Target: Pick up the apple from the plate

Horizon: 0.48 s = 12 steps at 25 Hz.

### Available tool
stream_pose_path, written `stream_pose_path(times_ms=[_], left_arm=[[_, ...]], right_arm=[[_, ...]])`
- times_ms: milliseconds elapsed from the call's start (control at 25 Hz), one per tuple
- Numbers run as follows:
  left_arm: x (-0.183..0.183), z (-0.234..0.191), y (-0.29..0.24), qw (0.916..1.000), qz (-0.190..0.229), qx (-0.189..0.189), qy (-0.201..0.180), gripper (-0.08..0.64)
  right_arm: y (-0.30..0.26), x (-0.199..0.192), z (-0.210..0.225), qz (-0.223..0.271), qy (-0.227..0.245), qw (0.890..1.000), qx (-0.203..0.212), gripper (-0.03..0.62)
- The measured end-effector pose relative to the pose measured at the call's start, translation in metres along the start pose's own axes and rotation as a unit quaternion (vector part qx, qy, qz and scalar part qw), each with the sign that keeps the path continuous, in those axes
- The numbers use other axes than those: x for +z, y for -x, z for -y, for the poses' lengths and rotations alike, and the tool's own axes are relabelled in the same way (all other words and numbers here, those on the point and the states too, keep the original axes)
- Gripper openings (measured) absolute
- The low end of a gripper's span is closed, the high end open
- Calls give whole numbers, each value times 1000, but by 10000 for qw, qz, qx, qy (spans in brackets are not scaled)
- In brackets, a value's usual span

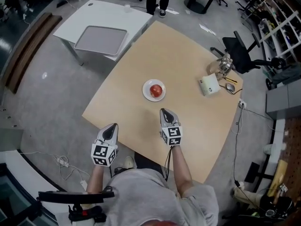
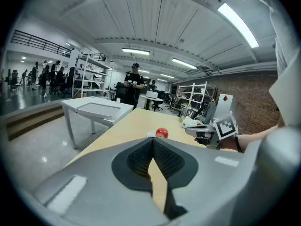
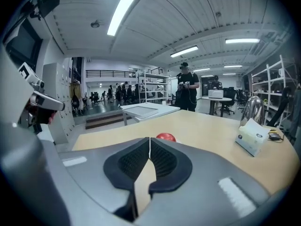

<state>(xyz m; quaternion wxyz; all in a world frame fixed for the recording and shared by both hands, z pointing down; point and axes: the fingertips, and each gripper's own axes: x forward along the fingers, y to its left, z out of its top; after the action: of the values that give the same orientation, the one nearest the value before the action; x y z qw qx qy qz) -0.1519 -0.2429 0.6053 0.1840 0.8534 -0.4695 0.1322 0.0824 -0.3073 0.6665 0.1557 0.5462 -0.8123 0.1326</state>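
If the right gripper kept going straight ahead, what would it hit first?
Most likely the apple on its plate, sitting just beyond the shut right gripper. It tilts down a little, so it might graze the table first; depth is unclear.

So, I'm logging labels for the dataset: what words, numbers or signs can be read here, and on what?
No readable words or numbers.
Label on white box: small, dark, too blurred to read.
On left hand-held gripper and right hand-held gripper: black-and-white square patterns only, no text.
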Motion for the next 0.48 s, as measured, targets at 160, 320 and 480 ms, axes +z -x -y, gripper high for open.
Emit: stream_pose_path(times_ms=[160,320,480], left_arm=[[-2,-2,-2,10000,-38,26,34,20],[-1,-5,-3,10000,-63,53,44,20],[0,-11,-3,9999,-73,125,62,20]], right_arm=[[-16,1,13,-69,170,9998,-9,28],[-33,5,23,-160,288,9995,13,44],[-49,7,28,-256,425,9987,86,60]])
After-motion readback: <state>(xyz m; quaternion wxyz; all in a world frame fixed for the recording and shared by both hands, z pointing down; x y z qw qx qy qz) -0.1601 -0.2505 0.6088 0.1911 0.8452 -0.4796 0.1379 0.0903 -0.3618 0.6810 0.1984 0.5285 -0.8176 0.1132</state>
